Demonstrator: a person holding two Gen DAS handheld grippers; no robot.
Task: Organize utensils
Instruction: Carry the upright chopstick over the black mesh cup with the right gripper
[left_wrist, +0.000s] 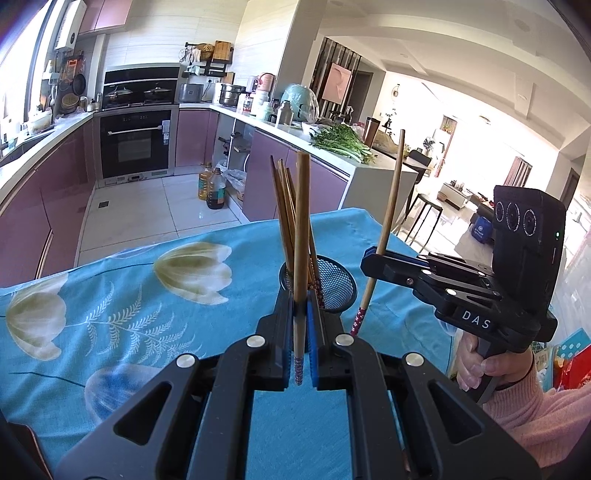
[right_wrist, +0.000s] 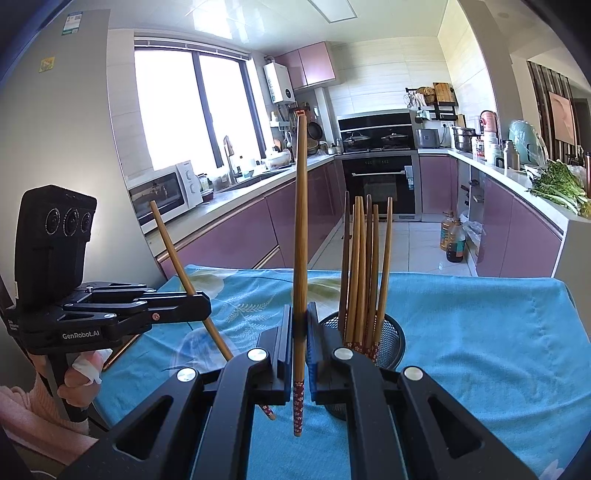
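Two chopsticks poised above a table (left_wrist: 155, 332) draped in a turquoise tulip-print cloth: the left tool (left_wrist: 301, 314) is clamped on one chopstick (left_wrist: 301, 236) at the centre of the left wrist frame, gripping it low on the shaft so the patterned end hangs below the fingers and the long plain end points up. The right tool (right_wrist: 301, 325), centre of the right wrist frame, pinches a second chopstick (right_wrist: 301, 229) the same way. Holding each stick near-vertical with the decorated end down appears meant to let it drop straight into the black mesh holder (right_wrist: 391, 339), which stands on the cloth just behind and right of the right tool. The holder already carries a bundle of chopsticks (right_wrist: 364, 273), upright and fanned slightly, patterned ends down in the mesh. Seen from the left wrist, the holder (left_wrist: 332, 284) sits directly beyond the fingers, with the right tool (left_wrist: 373, 254) at centre right, its stick tilted and its lower tip beside the holder's rim, not yet inside. By this view, both sticks remain to be dropped in.
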